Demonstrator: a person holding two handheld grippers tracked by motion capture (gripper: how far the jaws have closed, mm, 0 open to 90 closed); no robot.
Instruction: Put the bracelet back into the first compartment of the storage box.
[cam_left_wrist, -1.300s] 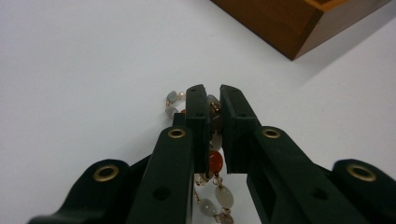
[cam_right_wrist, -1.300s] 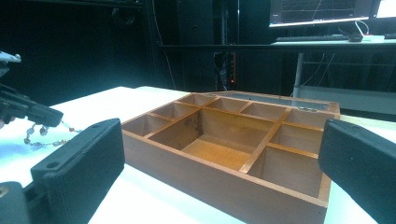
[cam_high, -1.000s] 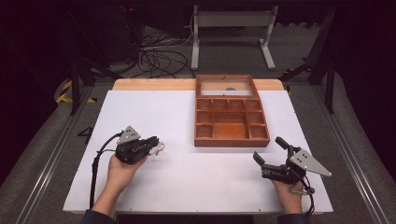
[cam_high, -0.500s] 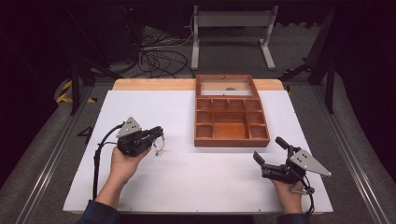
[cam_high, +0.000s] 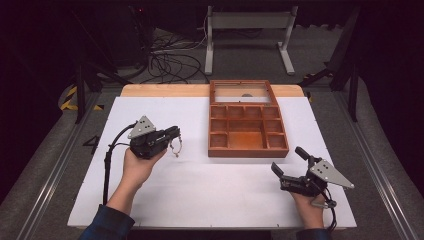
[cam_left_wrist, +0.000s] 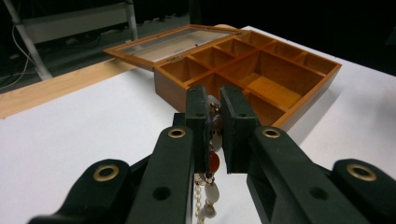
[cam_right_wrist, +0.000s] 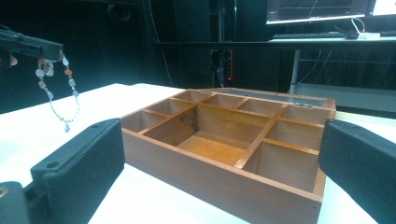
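Observation:
A beaded bracelet (cam_left_wrist: 213, 163) with orange, white and pearl beads hangs from my left gripper (cam_high: 175, 134), which is shut on it above the white table, left of the box. The same bracelet (cam_right_wrist: 55, 88) dangles clear of the table in the right gripper view, at the far left. An open wooden compartment box (cam_high: 247, 132) with a glass lid folded back lies at the centre right. My right gripper (cam_high: 289, 164) rests near the table's front right, open, with nothing between its jaws and the box (cam_right_wrist: 224, 140) just ahead of it.
The white table top (cam_high: 200, 190) has a wooden strip (cam_high: 165, 90) along its far edge. A metal stand (cam_high: 248, 30) and loose cables (cam_high: 170, 62) sit on the floor behind. Metal rails (cam_high: 60, 165) flank the table.
My left gripper has risen and moved toward the box with the bracelet, which now hangs off the table. The right gripper has stayed put.

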